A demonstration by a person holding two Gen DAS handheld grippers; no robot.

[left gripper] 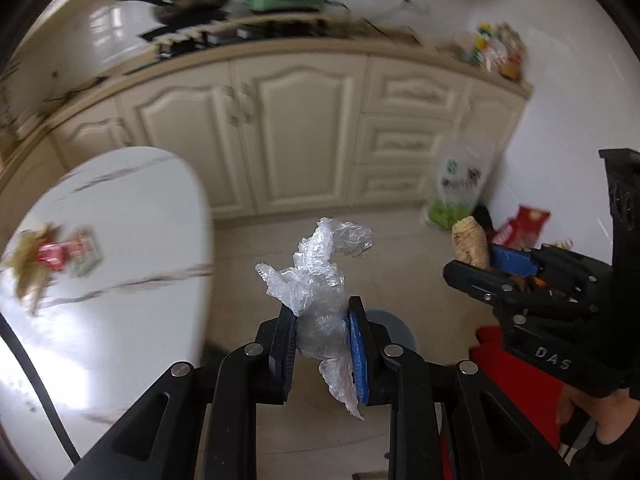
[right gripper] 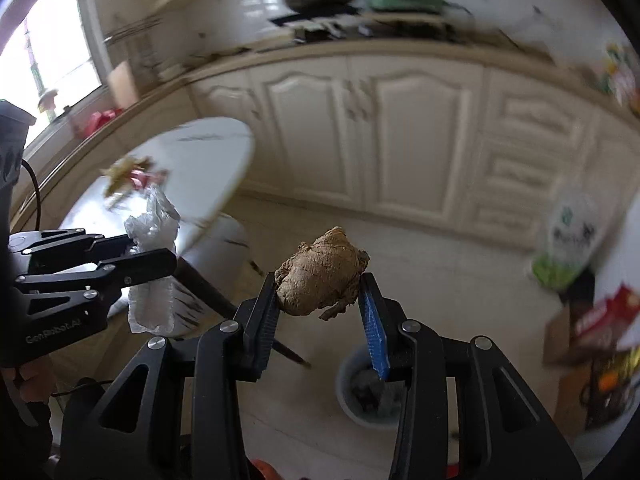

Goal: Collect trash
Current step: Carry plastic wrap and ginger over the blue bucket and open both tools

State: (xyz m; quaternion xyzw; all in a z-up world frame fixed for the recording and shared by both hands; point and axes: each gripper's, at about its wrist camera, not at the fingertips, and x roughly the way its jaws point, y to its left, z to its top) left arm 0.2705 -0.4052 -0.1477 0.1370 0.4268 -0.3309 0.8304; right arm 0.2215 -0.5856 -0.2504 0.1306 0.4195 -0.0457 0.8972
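While both views are smeared by motion blur, the main things read clearly enough. Far left stands the white marble table (left gripper: 120, 208), with a small heap of wrappers (left gripper: 52, 256) lying near its left side, more trash not yet collected.

Next comes the left gripper (left gripper: 322, 344), its fingers pinching a crumpled wad of clear plastic wrap (left gripper: 320, 276). The wrap sticks up well above the pads and a loose tail hangs below them, so only its middle is caught.

Below and between the two tools sits the grey bin (right gripper: 370, 392) on the floor tiles; in the left view only its rim peeks out behind the fingers, while the right view shows something dark already inside.

Further right, the right gripper (right gripper: 320, 304) is pressed onto a knobbly piece of ginger root (right gripper: 320, 272), held by its sides, with the lump bulging above the pads. Past it, bags and a red packet (left gripper: 524, 222) lean by the cabinets.

My guess is that both loads are headed for the bin. The wrap is light and slippery, so it may cling to a pad or drift wide on release. The ginger is rounded and held near its lower part, so a quick swing could roll it out onto the floor. Neither tool looks squarely above the bin opening, so letting go now would likely miss.
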